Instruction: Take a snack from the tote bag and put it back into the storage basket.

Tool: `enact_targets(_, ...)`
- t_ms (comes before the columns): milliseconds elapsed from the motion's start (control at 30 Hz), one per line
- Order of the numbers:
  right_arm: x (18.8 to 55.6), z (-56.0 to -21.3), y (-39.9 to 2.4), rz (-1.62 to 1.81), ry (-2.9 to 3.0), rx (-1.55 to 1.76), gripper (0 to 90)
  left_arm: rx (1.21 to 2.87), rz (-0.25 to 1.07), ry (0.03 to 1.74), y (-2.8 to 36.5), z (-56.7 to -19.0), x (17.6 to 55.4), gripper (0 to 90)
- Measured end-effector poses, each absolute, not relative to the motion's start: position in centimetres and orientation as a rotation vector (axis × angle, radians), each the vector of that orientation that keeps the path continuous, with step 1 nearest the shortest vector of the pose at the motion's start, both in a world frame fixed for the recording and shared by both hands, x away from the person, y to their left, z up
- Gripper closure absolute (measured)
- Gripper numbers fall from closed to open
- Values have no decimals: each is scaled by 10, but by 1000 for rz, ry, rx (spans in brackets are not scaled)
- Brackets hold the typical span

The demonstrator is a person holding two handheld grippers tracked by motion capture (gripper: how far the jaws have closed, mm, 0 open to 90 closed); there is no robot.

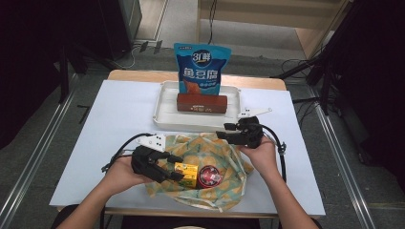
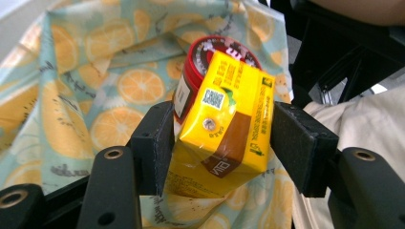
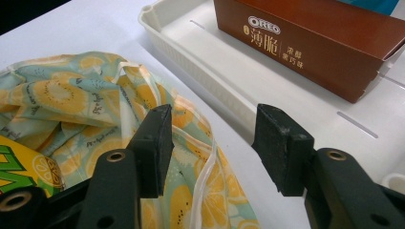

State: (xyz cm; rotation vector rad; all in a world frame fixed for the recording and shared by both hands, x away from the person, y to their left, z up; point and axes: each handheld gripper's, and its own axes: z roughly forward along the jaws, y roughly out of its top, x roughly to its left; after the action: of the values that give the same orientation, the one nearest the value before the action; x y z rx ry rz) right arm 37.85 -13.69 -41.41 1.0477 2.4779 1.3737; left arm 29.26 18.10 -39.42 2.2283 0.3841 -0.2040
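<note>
Left hand-held gripper (image 1: 173, 166) was clamped on the yellow drink carton (image 2: 223, 125), which lay on the orange-print cloth bag (image 1: 217, 152) against a red-lidded jar (image 1: 209, 175). Right hand-held gripper (image 1: 225, 131) hovered with jaws apart and empty over the bag's edge, beside the white tray (image 1: 165, 110). Unpacking seemed underway; next, the carton probably needed lifting clear toward the tray.

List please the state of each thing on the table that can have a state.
Yellow drink carton: clamped in the left gripper, over the bag.
Red-lidded jar: lying in the bag.
Orange-print bag: open, crumpled.
Oreo box: lying in the white tray.
Blue snack pouch: upright.
Right gripper: open, empty.
</note>
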Motion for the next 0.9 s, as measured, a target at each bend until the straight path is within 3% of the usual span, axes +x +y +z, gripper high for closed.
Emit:
enact_targets(300,380,-415,-138,1364,2480,1058,490,2223,-236,380,177,-403,294,393)
enact_targets(900,381,-416,-140,1367,2469,1076,490,2234,-186,364,181,-403,297,498)
